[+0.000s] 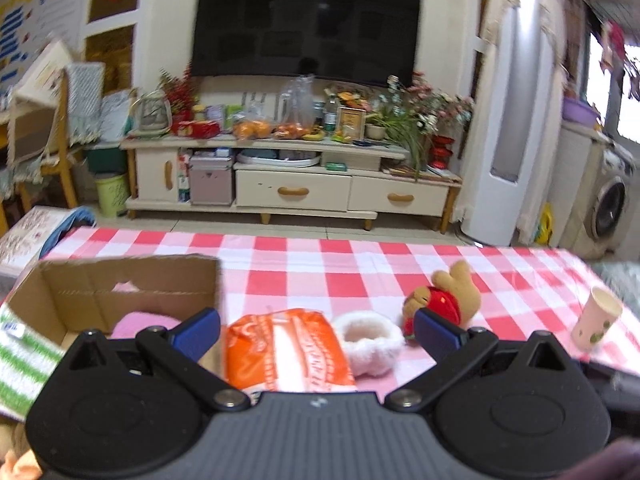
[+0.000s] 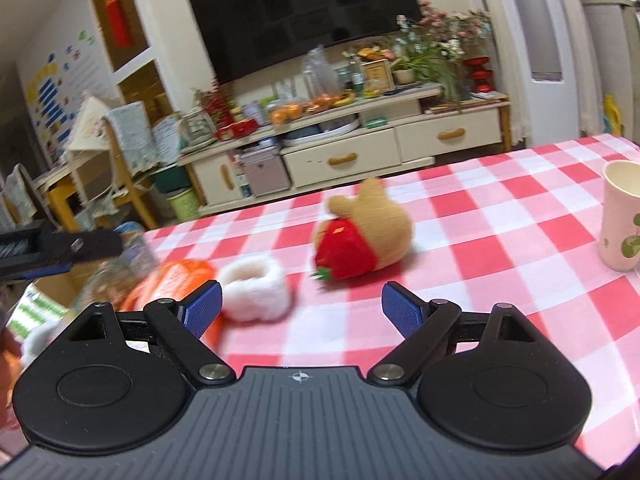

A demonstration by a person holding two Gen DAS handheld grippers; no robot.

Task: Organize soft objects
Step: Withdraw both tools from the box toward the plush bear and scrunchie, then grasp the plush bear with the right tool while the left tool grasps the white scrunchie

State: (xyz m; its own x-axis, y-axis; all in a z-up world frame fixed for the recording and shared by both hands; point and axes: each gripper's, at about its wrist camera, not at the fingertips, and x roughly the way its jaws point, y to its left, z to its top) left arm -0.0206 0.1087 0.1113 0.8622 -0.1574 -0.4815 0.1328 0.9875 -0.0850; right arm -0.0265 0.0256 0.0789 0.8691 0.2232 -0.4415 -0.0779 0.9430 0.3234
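Observation:
An orange packet (image 1: 285, 350) lies on the checked tablecloth between the wide-apart fingers of my open left gripper (image 1: 318, 334). Beside it sit a white fluffy band (image 1: 370, 342) and a tan plush toy in red (image 1: 442, 300). An open cardboard box (image 1: 120, 292) at the left holds something pink (image 1: 140, 322). My right gripper (image 2: 302, 314) is open above the cloth, with the white band (image 2: 256, 290) just ahead of its left finger and the plush toy (image 2: 362, 236) further ahead. The orange packet (image 2: 176, 280) shows at its left, partly hidden. The left gripper's black body (image 2: 60, 250) reaches in from the left.
A paper cup (image 1: 596, 322) (image 2: 622, 216) stands near the table's right edge. A green-striped cloth (image 1: 24, 360) hangs over the box's near wall. Beyond the table's far edge are a TV cabinet (image 1: 292, 176), chairs at the left and a washing machine (image 1: 608, 208) at the right.

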